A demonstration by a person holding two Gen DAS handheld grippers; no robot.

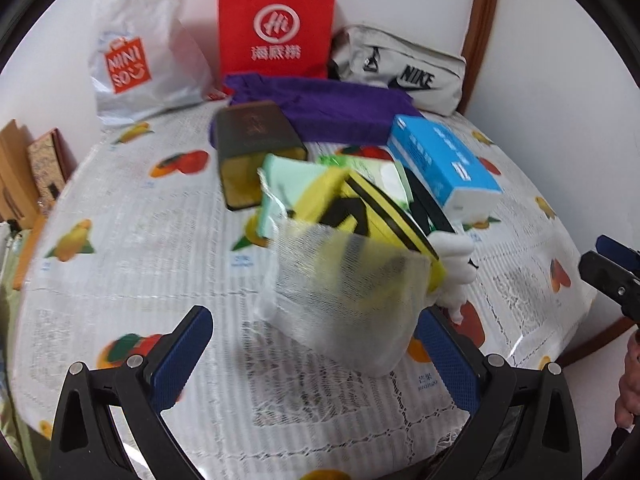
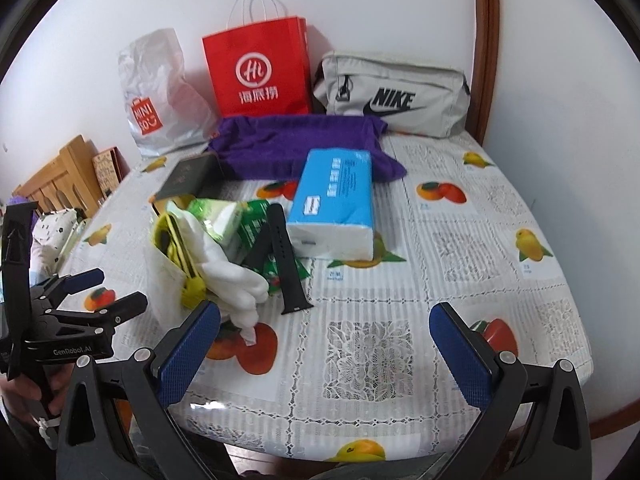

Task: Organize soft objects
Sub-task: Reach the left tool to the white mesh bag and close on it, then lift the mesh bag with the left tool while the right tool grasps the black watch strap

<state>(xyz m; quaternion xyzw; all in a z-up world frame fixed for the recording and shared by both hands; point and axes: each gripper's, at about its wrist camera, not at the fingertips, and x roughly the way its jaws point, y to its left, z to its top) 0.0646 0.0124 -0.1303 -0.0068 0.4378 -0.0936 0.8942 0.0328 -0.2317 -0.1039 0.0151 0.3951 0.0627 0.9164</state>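
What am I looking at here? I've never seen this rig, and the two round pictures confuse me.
A person holds a hand-held clamp in each hand; each carries a fisheye camera looking along its blue-padded fingers. One picture is from the left tool, one from the right tool. Both are open and hold nothing. On the fruit-print table lie a mesh pouch, white gloves, a blue tissue pack, a black watch strap and a purple cloth; bags stand at the wall.

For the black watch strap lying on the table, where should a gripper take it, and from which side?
Take the watch strap at its near, holed end, which lies bare on the tablecloth. Its far end rests among the green packets beside the tissue pack. Come from above with the open right gripper, fingers across its narrow width, since it lies flat.
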